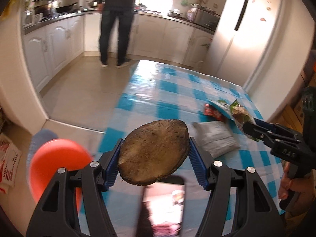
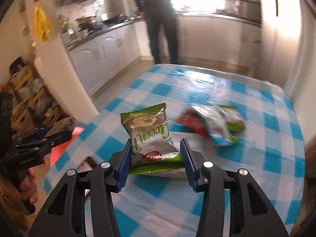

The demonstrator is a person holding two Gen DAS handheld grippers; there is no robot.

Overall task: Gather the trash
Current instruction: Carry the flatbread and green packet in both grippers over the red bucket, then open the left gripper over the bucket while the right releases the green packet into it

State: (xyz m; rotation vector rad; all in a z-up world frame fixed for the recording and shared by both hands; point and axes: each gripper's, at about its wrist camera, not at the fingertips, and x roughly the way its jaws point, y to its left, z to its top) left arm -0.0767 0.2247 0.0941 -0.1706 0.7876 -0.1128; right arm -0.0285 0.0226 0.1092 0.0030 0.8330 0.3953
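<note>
Trash: left tool [image 1: 154,154] clamps a rough brown oval husk [image 1: 153,151]; right tool [image 2: 156,156] pinches a crinkly green wrapper [image 2: 150,134].

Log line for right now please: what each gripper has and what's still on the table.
left gripper: shut on brown husk | right gripper: shut on green snack packet | table: crumpled wrappers, grey packet

Looks like a regular home kitchen: white cabinets [image 1: 59,39] under a dark countertop [image 2: 110,28] loaded with pots, a big white fridge [image 1: 250,19] with magnets on it, and a person [image 1: 116,19] standing at the sunlit window. Blue-and-white checked cloth [image 2: 266,122] covers the desk.
</note>
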